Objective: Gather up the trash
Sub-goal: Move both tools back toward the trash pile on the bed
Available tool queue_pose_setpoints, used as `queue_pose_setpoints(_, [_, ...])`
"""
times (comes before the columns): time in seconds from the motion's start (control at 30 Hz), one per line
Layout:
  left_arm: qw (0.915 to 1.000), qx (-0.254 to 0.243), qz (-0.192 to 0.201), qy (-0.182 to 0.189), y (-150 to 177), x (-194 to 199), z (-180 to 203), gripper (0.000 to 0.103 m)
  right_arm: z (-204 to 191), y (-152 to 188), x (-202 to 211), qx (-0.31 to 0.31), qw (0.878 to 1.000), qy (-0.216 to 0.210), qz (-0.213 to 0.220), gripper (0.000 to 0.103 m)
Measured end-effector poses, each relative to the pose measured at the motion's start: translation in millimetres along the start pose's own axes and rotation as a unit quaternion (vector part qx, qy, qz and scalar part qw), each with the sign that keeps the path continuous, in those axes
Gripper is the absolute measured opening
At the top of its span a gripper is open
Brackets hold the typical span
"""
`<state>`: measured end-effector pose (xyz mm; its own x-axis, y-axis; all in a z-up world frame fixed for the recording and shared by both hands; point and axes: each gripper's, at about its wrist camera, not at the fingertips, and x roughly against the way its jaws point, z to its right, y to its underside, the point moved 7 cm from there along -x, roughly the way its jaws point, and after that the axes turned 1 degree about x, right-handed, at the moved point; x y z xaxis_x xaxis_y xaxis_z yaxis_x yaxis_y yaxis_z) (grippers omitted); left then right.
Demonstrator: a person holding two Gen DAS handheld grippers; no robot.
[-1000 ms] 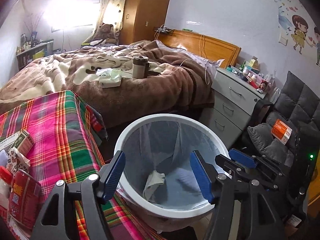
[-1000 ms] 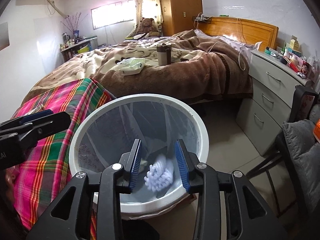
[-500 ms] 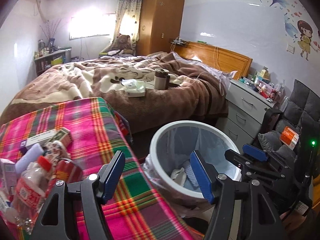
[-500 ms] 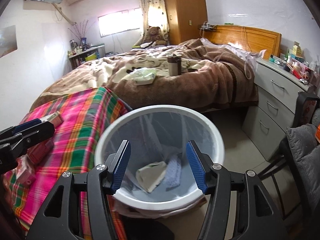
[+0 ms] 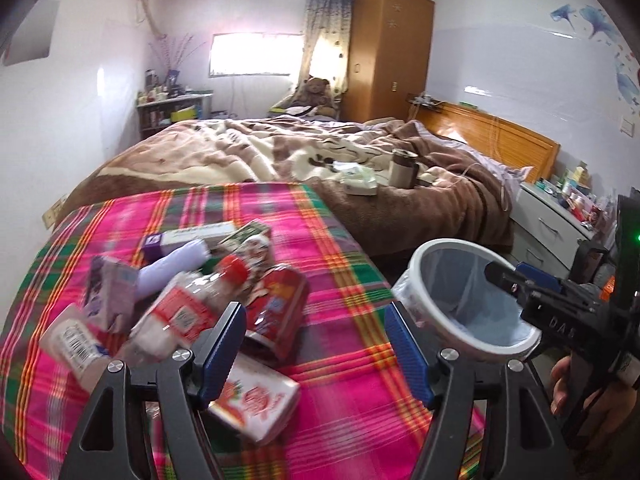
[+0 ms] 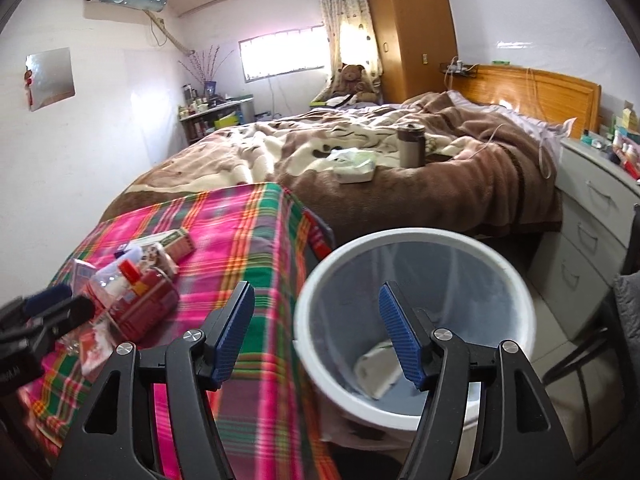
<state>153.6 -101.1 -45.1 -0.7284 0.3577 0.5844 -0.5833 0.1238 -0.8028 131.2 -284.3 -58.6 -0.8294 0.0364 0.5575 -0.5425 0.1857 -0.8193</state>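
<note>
Over on the left, the pink plaid-covered bench (image 5: 340, 396) has a blurry heap of red-and-white packets and a plastic bottle (image 5: 192, 312), left gripper (image 5: 316, 344) hanging above with jaws open, holding nothing. Further right, the right gripper (image 6: 316, 332) just spread its jaws, empty, over the round white mesh-lined trash bin (image 6: 416, 236) with crumpled wrappers (image 6: 376, 368) inside.

A home bedroom: bed (image 6: 400, 160), wardrobe (image 6: 412, 28), teddy bear (image 6: 352, 78).
</note>
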Motion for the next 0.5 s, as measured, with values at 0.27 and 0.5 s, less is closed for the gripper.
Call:
queue_pose_setpoints(0.27, [0.9986, 0.034, -0.027, -0.03, 29.1, -1.6, -40.1, 0.071, -36.4, 1.0, -16.0, 0.013, 0.999, -0.033, -0.012, 0.067])
queue_pose_setpoints(0.5, [0.9956, 0.065, -0.06, -0.031, 42.8, -24.4, -51.9, 0.076, -66.8, 3.1, -27.1, 0.039, 0.998, -0.047, -0.029, 0.067])
